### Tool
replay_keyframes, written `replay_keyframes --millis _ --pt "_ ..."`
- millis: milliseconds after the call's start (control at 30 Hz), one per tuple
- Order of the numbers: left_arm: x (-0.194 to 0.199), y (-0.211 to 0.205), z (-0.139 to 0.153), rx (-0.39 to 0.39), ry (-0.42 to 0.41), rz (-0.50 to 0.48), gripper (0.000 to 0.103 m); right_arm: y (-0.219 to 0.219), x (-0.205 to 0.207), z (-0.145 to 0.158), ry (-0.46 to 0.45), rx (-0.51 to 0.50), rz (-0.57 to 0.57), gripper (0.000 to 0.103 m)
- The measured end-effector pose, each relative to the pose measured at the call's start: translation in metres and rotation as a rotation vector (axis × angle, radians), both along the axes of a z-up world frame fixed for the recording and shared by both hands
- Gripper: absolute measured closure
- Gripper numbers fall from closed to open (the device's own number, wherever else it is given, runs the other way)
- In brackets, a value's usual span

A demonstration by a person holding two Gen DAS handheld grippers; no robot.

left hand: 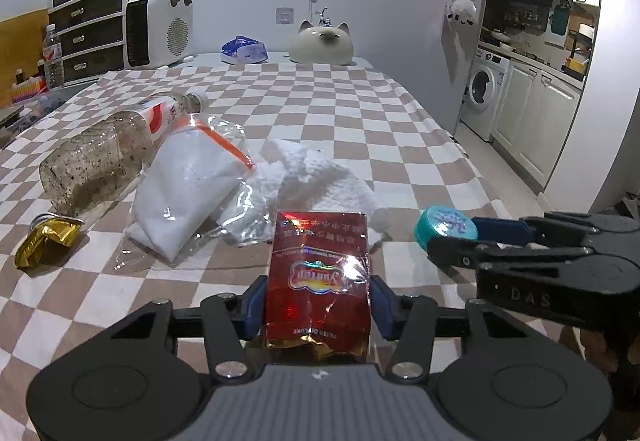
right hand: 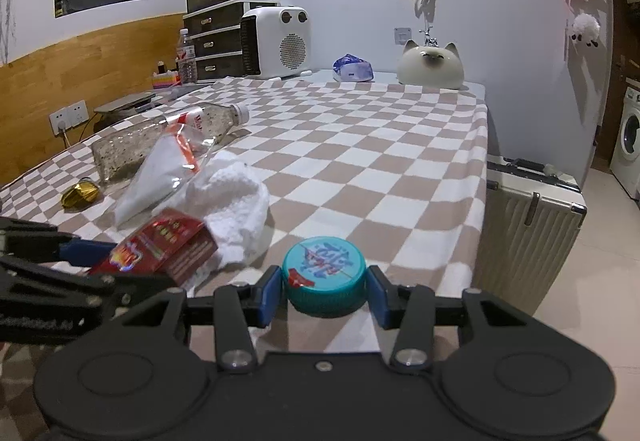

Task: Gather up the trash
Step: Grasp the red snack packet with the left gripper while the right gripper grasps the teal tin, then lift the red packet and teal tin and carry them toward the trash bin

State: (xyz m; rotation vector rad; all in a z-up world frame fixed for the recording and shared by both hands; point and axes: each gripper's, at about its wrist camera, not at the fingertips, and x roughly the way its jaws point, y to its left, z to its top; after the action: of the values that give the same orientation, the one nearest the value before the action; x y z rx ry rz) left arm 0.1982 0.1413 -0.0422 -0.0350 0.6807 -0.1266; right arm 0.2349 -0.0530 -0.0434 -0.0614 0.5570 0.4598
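Trash: the crumpled red foil cigarette pack (left hand: 318, 281) is clamped in the left gripper (left hand: 318, 305) jaws above the checkered surface (left hand: 360, 113); the round teal plastic lid (right hand: 324, 273) is clamped by the right gripper (right hand: 325, 293). Slippage is possible if the thin foil crushes.

Glossy red foil packet (left hand: 318, 281)

The checkered desk (left hand: 320, 97) is carrying a crumpled white towel (left hand: 320, 177); left of the towel a zip bag (left hand: 192, 193), a dirty bottle (left hand: 104, 153) and gold foil (left hand: 48, 241) are lying.
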Motion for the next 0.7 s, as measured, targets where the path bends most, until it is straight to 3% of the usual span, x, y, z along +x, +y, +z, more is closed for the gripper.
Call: replay_keyframes --millis 433,700 --pt "-0.038 -0.002 0.009 -0.041 -0.035 0.060 0.052 -0.015 -0.043 0.007 0.015 0.018 0.026 0.057" --pt "-0.063 -0.008 0.016 -0.012 -0.047 0.126 0.052 -0.027 -0.070 0.016 0.004 0.037 0.022 0.056"
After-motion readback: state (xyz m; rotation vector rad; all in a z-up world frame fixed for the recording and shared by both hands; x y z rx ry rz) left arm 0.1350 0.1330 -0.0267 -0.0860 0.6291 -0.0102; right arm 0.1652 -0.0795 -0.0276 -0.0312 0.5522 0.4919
